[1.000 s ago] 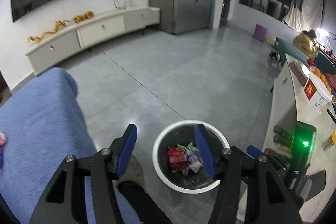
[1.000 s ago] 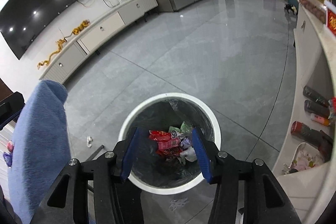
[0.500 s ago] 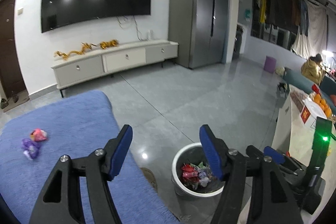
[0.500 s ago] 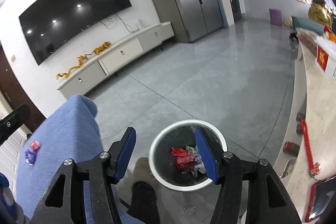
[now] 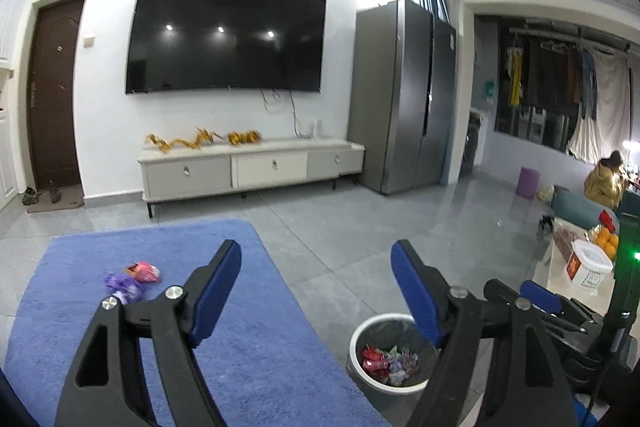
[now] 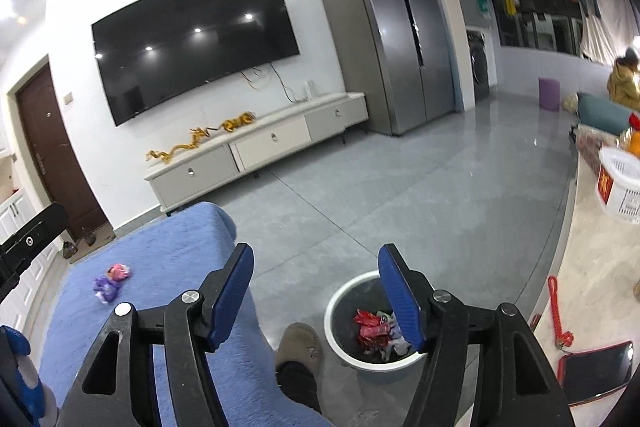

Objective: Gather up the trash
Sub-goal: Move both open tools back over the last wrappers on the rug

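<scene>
A white-rimmed trash bin [image 5: 362,333] [image 6: 334,307] stands on the grey floor, holding several red and pale wrappers [image 5: 386,361] [image 6: 372,327]. A pink wrapper [image 5: 143,271] [image 6: 118,271] and a purple wrapper [image 5: 123,285] [image 6: 106,286] lie on the blue cover [image 5: 240,347] [image 6: 168,259]. My left gripper [image 5: 316,269] is open and empty, raised above the cover and the bin. My right gripper [image 6: 316,271] is open and empty, raised left of and above the bin.
A white counter [image 6: 592,267] on the right carries a red phone [image 6: 596,371], a red cord [image 6: 556,311] and a white basket [image 6: 620,183]. A slippered foot [image 6: 298,351] stands beside the bin. A TV stand [image 5: 248,171] and fridge [image 5: 404,95] line the far wall.
Both grippers rose and tilted up from over the bin toward the room. The blue cover with its two wrappers came into view. Both stayed open and empty.
</scene>
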{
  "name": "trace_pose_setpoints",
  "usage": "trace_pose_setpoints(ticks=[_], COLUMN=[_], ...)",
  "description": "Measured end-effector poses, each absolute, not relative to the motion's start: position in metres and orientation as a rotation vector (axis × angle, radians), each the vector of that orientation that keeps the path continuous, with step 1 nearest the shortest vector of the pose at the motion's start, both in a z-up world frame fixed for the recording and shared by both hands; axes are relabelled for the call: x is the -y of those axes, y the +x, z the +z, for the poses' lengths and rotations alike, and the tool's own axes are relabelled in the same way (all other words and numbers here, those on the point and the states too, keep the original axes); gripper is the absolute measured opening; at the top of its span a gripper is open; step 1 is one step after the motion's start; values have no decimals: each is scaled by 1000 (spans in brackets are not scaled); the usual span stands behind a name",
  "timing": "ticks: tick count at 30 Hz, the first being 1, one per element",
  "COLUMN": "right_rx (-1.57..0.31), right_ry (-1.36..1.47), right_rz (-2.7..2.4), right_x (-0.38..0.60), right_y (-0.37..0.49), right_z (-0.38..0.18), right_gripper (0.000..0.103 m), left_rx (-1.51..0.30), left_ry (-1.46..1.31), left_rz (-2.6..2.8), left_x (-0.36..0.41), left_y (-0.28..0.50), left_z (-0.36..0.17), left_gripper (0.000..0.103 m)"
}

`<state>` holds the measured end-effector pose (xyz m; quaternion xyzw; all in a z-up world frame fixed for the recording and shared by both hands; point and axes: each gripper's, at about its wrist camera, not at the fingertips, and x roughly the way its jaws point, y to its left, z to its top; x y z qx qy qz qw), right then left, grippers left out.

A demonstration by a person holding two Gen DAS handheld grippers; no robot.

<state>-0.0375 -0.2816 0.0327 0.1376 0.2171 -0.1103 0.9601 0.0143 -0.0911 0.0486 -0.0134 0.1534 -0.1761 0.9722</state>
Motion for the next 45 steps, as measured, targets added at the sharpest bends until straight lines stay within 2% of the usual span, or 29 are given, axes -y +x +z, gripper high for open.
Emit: trace_pose_setpoints(ticks=[15, 26, 28, 29, 35, 45], right_rx=[-311, -284, -288, -294, -360, -544], right_ry=[197, 186, 191, 193, 201, 209], right_rz=[-169, -147, -143, -141, -127, -41], right_x=[245, 240, 242, 242, 245, 225], right_y=[-74, -76, -75, -71, -40, 65], right_z=[78, 80, 77, 75, 56, -4], right_gripper=[72, 73, 74, 74, 75, 75], left_rx=[-174, -192, -212, -223, -295, -521], left_ry=[-76, -70, -62, -60, -45, -54], left_rz=[-332, -327, -325, -324, -276, -84], left_x=[53, 46, 48, 47, 42, -28], left_y=[-36, -32, -25, -21, 14, 126], left_z=[76, 73, 70, 67, 40, -50], left_gripper=[77, 78, 82, 85, 86, 86])
